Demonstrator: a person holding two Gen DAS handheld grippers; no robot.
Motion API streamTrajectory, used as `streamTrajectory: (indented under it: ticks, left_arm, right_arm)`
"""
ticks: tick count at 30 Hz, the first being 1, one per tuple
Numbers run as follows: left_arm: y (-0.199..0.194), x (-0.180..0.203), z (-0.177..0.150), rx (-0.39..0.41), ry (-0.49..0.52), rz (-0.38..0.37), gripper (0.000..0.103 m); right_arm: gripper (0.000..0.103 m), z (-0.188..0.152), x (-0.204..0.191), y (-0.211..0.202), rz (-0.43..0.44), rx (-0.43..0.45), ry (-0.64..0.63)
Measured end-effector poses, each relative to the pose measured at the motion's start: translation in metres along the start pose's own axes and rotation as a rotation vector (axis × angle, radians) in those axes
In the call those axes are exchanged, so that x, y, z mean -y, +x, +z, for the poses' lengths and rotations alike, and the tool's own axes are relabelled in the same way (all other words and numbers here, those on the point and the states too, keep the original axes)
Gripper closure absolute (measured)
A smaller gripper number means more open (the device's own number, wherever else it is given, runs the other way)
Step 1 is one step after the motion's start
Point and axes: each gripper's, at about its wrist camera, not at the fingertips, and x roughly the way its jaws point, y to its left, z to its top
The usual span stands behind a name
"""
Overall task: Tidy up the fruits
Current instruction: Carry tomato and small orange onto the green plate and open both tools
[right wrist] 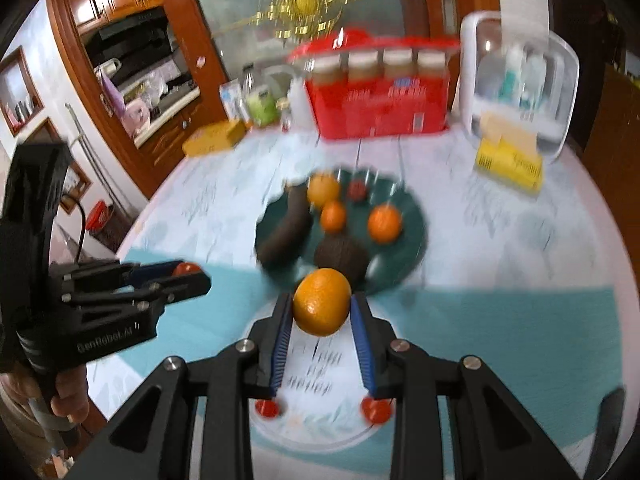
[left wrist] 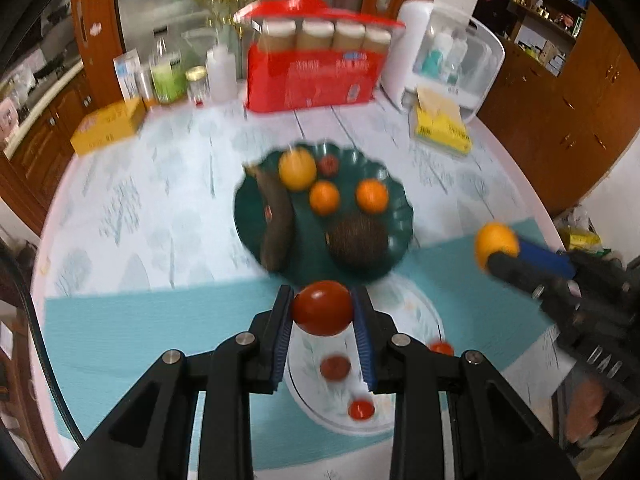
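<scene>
My left gripper (left wrist: 322, 308) is shut on a red tomato (left wrist: 322, 307), held in the air above a white patterned plate (left wrist: 420, 312). My right gripper (right wrist: 322, 307) is shut on an orange (right wrist: 322, 306), lifted over the same white plate (right wrist: 256, 332). Each gripper also shows in the other's view: the right gripper (left wrist: 494, 246) with its orange (left wrist: 495, 242) at right, the left gripper (right wrist: 192, 274) with the tomato (right wrist: 187, 268) at left. Beyond them a dark green plate (left wrist: 402, 216) holds oranges, a small red fruit, a dark long fruit and a brown rough fruit.
Small red tomatoes (left wrist: 361, 409) lie on the white plate, which rests on a teal mat (left wrist: 160, 320). At the table's far side stand a red box (left wrist: 312, 76), jars, bottles, a yellow box (left wrist: 108, 126), a white container (left wrist: 452, 60) and a yellow packet (left wrist: 442, 128).
</scene>
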Motion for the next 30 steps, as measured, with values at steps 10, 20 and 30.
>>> streamTrajectory:
  ticks: [10,20,30]
  left_arm:
    - [-0.004,0.005,0.081,0.096,-0.002,0.032,0.075]
    - [0.105,-0.008,0.078,-0.078,-0.064,0.036,0.075]
    - [0.169,-0.018,0.064,-0.174,-0.080,0.039,0.075]
  right_arm:
    - [0.073,0.119,0.022,-0.005,-0.022,0.129,-0.042]
    - [0.073,0.132,0.053,0.130,-0.017,-0.087,-0.022]
    - [0.073,0.104,0.063,0.219,0.012,-0.244,-0.022]
